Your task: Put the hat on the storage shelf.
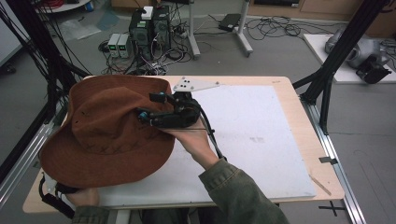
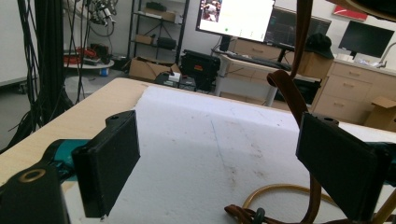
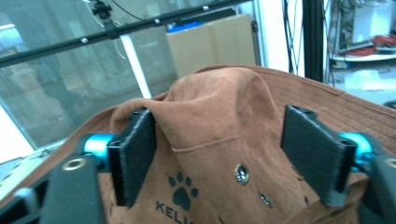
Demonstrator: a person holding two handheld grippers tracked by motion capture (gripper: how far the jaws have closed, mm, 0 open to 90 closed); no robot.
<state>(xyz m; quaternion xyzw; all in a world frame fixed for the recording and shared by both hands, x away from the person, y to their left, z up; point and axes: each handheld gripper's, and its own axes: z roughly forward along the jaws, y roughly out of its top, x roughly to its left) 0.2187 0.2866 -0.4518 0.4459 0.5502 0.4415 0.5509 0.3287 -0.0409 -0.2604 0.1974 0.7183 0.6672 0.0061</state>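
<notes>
Brown suede: a wide-brimmed hat sits over the left half of the table, covering part of the white foam board that lies on the wood. At the near edge, under the brim, a hand holds the left gripper. In the left gripper view its jaws are spread wide with bare board between them, and the hat's brown chin cord hangs down beside one jaw, its loop lying on the board. Farther in, the right gripper reaches from the right onto the hat's crown. In the right gripper view its jaws stand apart on either side of the crown's peak; the left pad meets the suede and the right stands clear. A paw-print logo and a metal eyelet show on the crown. Beyond the table, computers and cables cover the floor.
</notes>
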